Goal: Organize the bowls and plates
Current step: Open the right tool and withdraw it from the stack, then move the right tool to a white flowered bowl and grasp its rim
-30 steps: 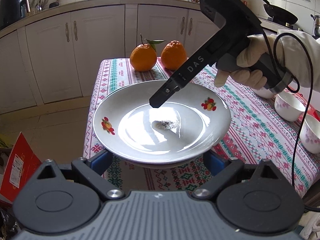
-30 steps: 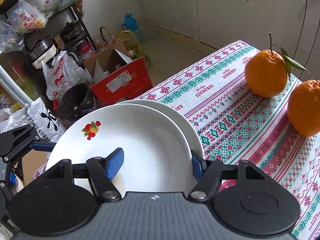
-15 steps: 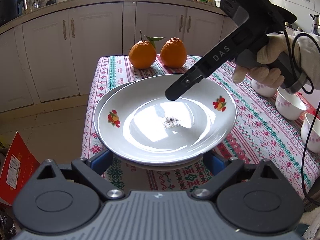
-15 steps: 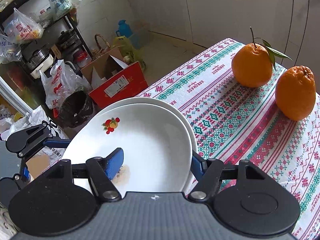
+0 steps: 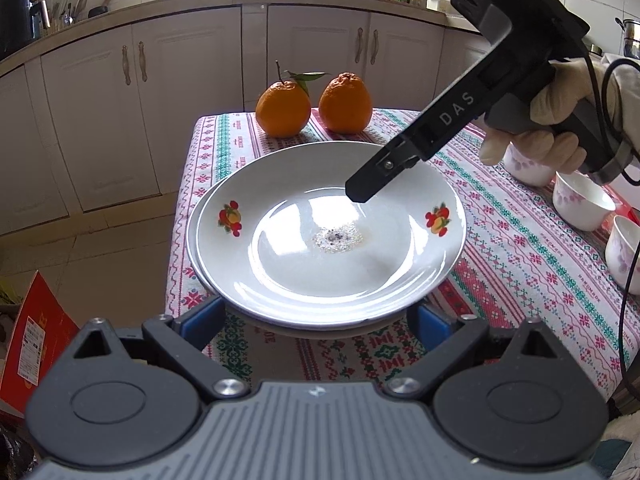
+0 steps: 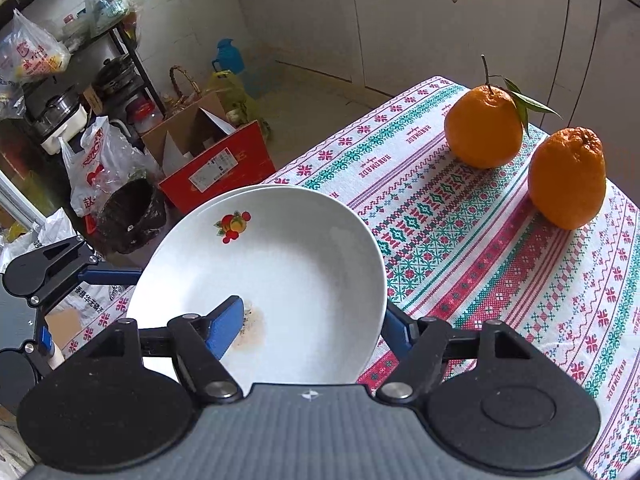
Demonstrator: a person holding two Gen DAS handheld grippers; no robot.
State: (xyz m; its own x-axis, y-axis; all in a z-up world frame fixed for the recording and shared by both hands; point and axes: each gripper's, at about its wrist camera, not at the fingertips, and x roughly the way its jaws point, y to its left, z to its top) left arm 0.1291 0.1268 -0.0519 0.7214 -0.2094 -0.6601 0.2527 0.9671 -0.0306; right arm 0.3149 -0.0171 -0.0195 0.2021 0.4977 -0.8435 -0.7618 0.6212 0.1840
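Plates (image 5: pixel 328 240) stacked, right gripper (image 6: pixel 308 320) opening, seemingly released

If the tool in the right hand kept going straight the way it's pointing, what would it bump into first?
Most likely the top plate. The right tool points steeply down over it, one finger above its inside, the other past its rim. Its jaws have just been opening, with the rim between them. Exact depth is hard to judge.

Left wrist view: stacked plates (image 5: pixel 304 248) fill the near desk (image 5: pixel 520 264) centre. Two oranges (image 5: pixel 283 109) block the far edge at 12 o'clock. Three small bowls (image 5: pixel 582 200) block 3 o'clock. The right claw (image 5: pixel 360 192) overhangs the plates from 2 o'clock. Bare cloth between plates and bowls offers passage.
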